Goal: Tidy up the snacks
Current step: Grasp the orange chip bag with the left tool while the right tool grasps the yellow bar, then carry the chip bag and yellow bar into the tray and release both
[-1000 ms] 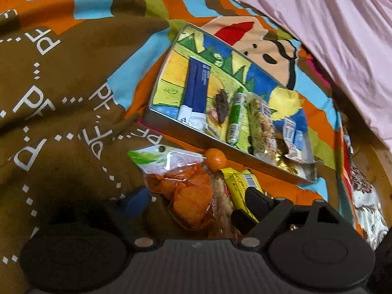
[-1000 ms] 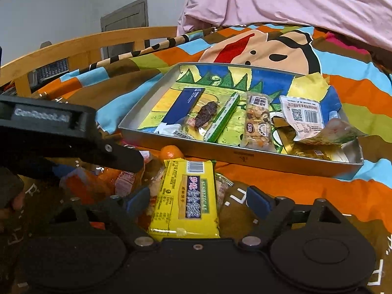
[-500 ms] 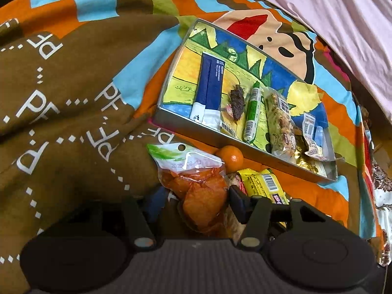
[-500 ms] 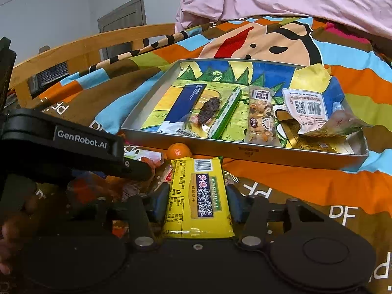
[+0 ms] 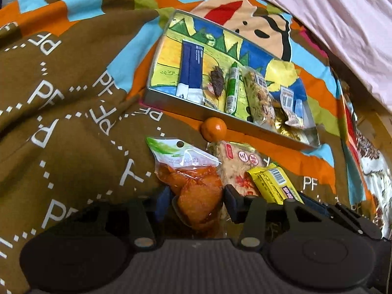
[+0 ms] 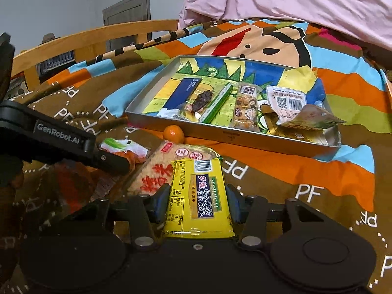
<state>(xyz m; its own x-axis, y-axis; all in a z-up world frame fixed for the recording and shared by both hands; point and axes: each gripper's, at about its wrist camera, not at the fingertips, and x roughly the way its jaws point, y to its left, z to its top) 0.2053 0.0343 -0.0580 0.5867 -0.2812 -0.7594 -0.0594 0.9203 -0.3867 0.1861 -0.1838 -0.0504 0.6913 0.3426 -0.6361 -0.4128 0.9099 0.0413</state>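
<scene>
My left gripper (image 5: 196,196) is shut on a clear bag of orange snacks (image 5: 196,186) with a green-white top. My right gripper (image 6: 198,203) is shut on a yellow biscuit pack (image 6: 198,196), which also shows in the left wrist view (image 5: 272,183). Between them lies a rice-cracker pack with red print (image 6: 156,171), and a small orange (image 6: 173,132) rests against the metal tray's front wall (image 6: 232,134). The tray holds several snacks: a blue box (image 6: 183,93), a green stick (image 6: 216,103), a nut bar (image 6: 246,107).
The tray sits on a colourful cartoon bedspread (image 6: 318,171). A pink quilt (image 6: 294,0) lies behind it. A wooden bed rail (image 6: 85,44) runs along the back left. The left gripper's black body (image 6: 49,134) shows in the right wrist view.
Both grippers have closed, the left on the orange snack bag and the right on the yellow pack. Both bags have lifted slightly, uncovering the rice-cracker pack.
</scene>
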